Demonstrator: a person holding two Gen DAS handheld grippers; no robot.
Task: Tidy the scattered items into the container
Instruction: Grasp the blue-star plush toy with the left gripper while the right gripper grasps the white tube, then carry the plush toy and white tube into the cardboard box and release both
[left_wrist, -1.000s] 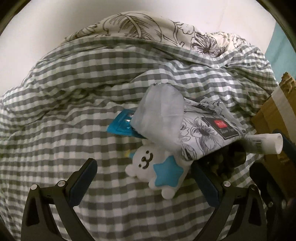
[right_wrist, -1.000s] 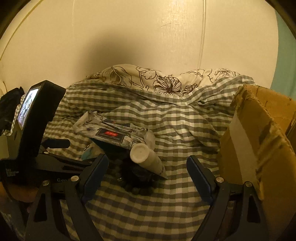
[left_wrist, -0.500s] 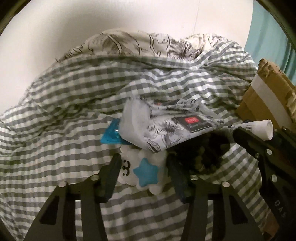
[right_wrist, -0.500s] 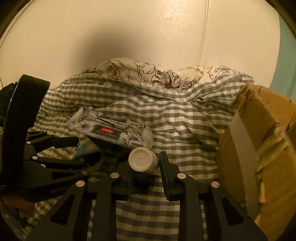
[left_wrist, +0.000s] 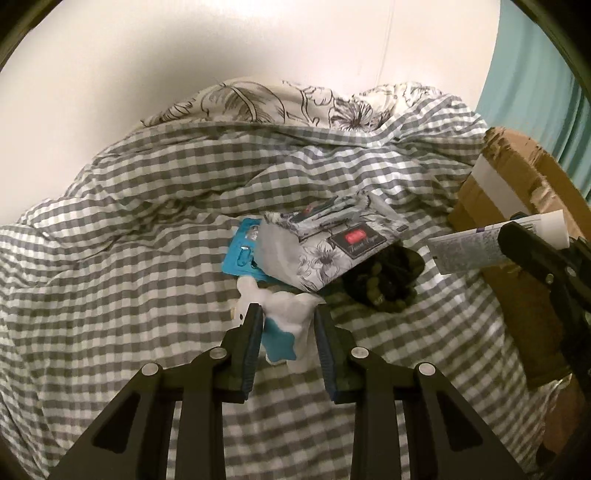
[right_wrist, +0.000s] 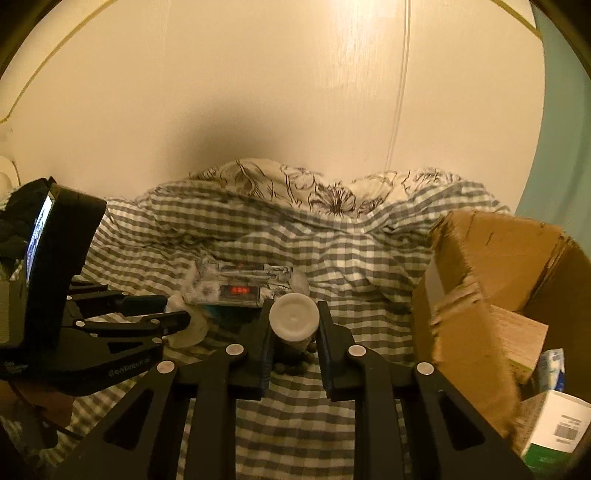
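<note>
Both grippers have just been closing: left gripper pinches the plush, right gripper clamps the tube, seemingly lifted, ready for the box beside.

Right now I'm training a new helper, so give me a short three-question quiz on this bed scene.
1. True or false: the left gripper is shut on the white tube.
2. What does the right gripper hold?
A. tissue pack
B. white tube
C. blue card
3. Which side of the right wrist view shows the cardboard box?

Key:
1. False. It is shut on the plush toy.
2. B.
3. The right side, with cartons already inside. The tissue pack, blue card and dark beads lie on the checked blanket.
</note>
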